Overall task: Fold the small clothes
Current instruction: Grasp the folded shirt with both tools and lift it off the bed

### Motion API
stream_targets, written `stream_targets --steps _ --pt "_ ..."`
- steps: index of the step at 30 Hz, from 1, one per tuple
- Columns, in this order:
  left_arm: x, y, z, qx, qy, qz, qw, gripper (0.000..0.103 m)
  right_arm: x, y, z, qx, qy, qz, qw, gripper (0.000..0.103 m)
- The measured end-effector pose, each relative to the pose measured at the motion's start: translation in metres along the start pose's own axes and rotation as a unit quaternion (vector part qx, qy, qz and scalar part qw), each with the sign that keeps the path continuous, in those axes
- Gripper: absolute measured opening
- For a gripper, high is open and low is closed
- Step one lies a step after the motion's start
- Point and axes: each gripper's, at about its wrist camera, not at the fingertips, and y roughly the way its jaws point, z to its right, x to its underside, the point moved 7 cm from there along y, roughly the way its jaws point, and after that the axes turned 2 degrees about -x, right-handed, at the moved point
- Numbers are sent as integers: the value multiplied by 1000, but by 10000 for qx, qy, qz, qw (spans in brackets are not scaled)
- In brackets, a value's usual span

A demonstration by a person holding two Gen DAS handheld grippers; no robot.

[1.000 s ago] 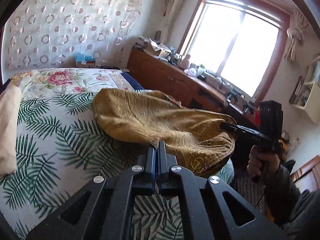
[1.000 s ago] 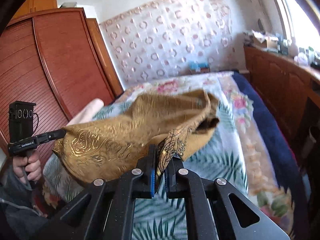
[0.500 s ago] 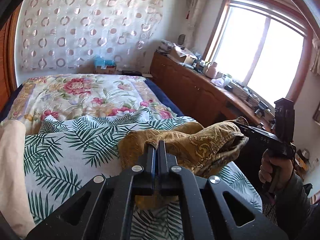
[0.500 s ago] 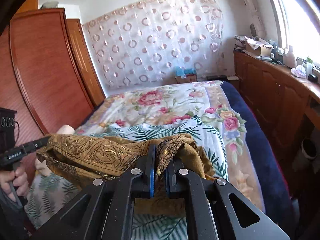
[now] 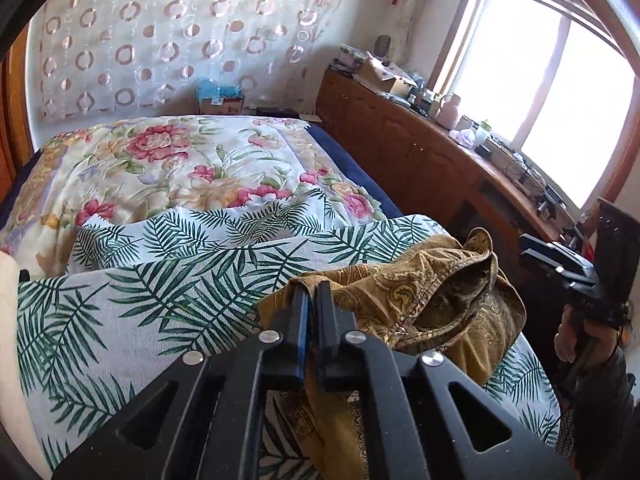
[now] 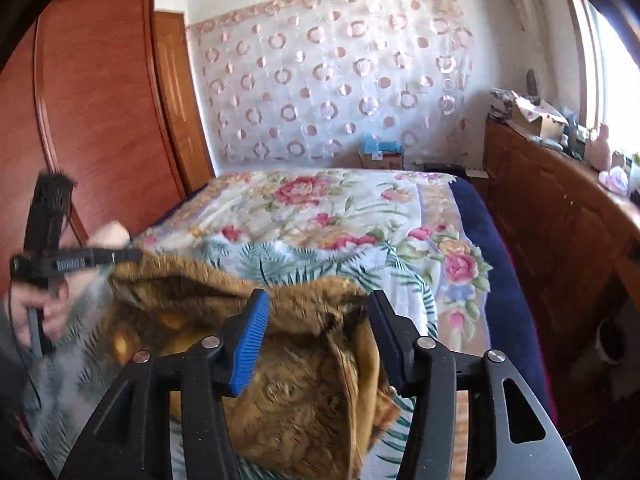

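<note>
A mustard-gold patterned garment (image 5: 432, 304) lies bunched on the palm-leaf sheet (image 5: 132, 312) near the bed's front edge. My left gripper (image 5: 311, 290) is shut on the garment's left corner. In the right wrist view the garment (image 6: 304, 368) shows blurred below my right gripper (image 6: 320, 300), which is open, with the cloth loose between and beneath its fingers. The left gripper (image 6: 132, 255) shows at the left of that view, and the right gripper (image 5: 528, 246) at the right of the left wrist view.
A floral quilt (image 5: 168, 168) covers the far half of the bed. A wooden cabinet (image 5: 420, 160) with clutter runs along the right under the window. A wooden wardrobe (image 6: 100, 120) stands on the left. A pale pillow (image 5: 8, 320) lies at the left edge.
Both grippers carried the garment back toward the near edge of the bed and lowered it. My right gripper has opened and let go of its corner; the left stays shut on its corner.
</note>
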Motion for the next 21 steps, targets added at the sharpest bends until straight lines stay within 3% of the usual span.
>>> stream_targets --steps 2,4,7,10,12,14,17,21 --pt "-3 -5 2 38 83 62 9999 39 12 12 0 183 -191 -300 9992 55" --pt "-10 -16 4 -48 157 268 9995 50 22 28 -2 337 -297 -588 9973 55" --pt "-14 -30 3 9 174 420 9990 75 25 47 -5 413 -274 -802 9955 55" --pt "-9 -39 2 2 225 456 9987 77 17 60 2 585 -147 -856 9945 55" --pt "-3 -43 0 -32 263 433 9987 77 12 67 16 1039 -42 -917 9903 55" --pt "4 -41 0 3 320 344 9989 77 11 68 21 953 282 -940 9906 55" --pt "12 -31 -1 -6 416 209 9989 77 10 65 16 1130 222 -875 9895 55" --pt "15 -1 -7 -143 455 -91 9988 77 10 58 5 839 306 -777 9930 55"
